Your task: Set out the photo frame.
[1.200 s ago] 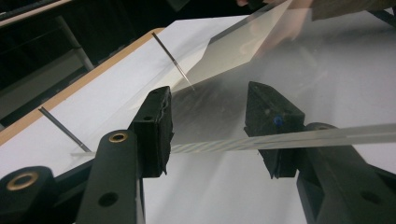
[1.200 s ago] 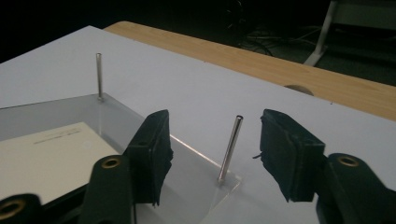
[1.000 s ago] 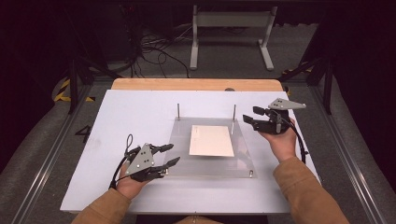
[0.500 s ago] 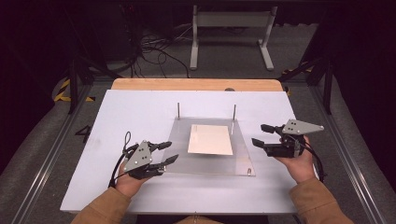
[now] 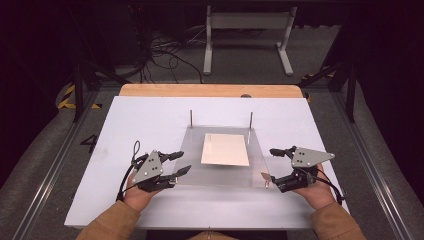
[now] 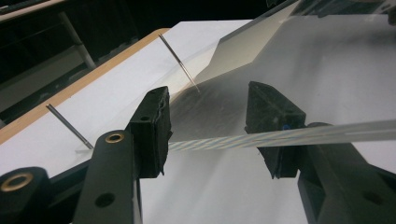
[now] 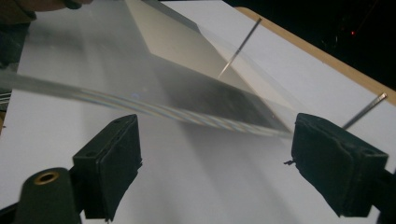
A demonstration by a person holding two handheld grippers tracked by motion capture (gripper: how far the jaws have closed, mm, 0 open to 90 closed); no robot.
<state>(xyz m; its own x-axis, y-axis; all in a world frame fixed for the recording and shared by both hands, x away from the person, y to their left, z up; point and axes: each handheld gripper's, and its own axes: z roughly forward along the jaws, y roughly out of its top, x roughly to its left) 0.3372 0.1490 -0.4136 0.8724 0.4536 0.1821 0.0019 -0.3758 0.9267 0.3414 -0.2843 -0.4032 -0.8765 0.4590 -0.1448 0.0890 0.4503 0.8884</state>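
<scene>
White table [image 5: 150, 115] w/ clear plate [image 5: 225, 172]; both grippers' jaws wide apart, gripping nothing, apparently straddling plate edges.

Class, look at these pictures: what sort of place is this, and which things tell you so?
Probably a lab or test workshop: a white-topped table bearing a clear plastic plate with two thin metal pins, loose black cables on the grey floor, and black-and-yellow hazard tape.

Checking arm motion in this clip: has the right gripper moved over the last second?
Yes. The right gripper has come nearer the person, from beside the right pin to the clear plate's near right corner.
</scene>
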